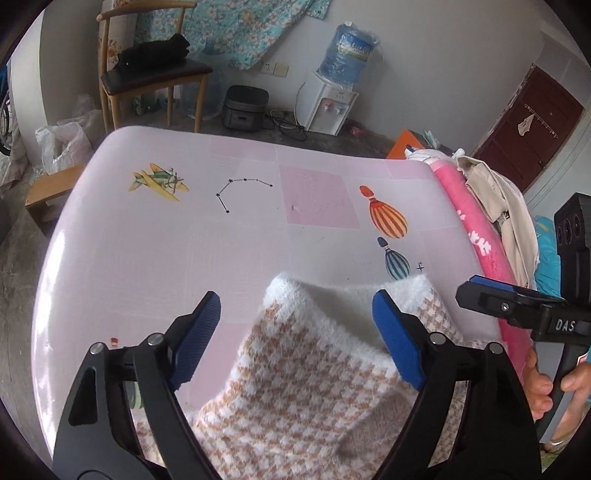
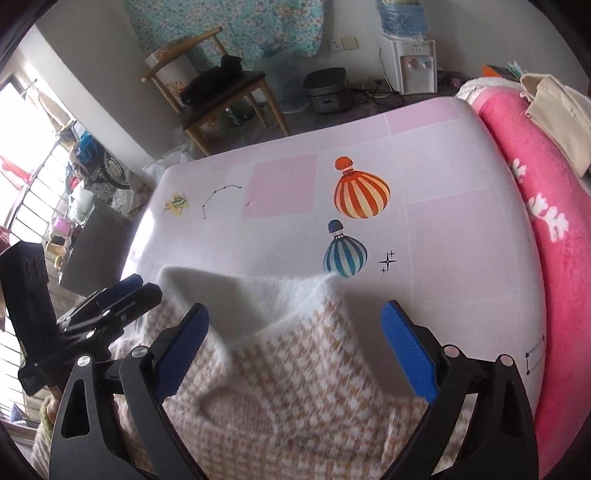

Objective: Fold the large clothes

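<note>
Houndstooth sweater point(image 1: 303, 387) lower part cut off by the frame bottom and hidden behind gripper arms, right-wrist view of it motion-blurred, water jug point(image 2: 400, 16) above the sweater cropped at top.

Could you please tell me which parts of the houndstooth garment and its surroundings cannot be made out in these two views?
- Houndstooth garment: its near part runs off the bottom edge in both views; type and overall shape unclear.
- Garment's underside: hidden against the bed sheet.
- Beige clothes on the pink blanket: cut off by the right edge.
</note>
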The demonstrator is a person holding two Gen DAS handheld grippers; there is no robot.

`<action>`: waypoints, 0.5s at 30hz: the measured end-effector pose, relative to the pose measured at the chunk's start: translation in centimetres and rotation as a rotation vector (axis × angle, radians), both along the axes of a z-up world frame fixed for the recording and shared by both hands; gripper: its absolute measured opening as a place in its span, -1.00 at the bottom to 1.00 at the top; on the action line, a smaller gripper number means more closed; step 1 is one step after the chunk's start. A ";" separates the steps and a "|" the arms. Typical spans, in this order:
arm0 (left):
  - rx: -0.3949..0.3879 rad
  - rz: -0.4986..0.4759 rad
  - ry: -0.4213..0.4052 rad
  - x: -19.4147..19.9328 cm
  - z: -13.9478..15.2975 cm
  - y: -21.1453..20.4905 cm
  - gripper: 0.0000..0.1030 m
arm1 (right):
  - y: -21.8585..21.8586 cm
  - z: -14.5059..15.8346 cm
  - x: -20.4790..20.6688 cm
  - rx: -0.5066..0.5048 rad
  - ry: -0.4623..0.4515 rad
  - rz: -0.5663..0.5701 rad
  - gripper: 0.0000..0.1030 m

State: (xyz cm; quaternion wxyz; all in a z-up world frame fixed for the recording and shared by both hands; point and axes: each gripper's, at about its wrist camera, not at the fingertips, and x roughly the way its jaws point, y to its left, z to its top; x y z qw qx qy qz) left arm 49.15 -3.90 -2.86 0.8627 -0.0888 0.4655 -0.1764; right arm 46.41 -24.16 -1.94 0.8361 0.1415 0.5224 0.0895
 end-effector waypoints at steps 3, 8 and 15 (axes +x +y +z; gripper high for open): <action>-0.010 0.007 0.042 1.5 -1.8 -0.3 0.25 | -0.7 -2.5 2.5 0.003 0.065 -0.013 0.45; -0.031 -0.001 0.035 2.0 -2.7 -0.2 -0.28 | -1.0 -4.4 3.1 0.004 0.103 0.009 -0.19; -0.036 -0.038 -0.026 -0.5 0.6 -0.2 -0.74 | 0.1 -2.0 0.4 -0.040 0.033 0.076 -0.75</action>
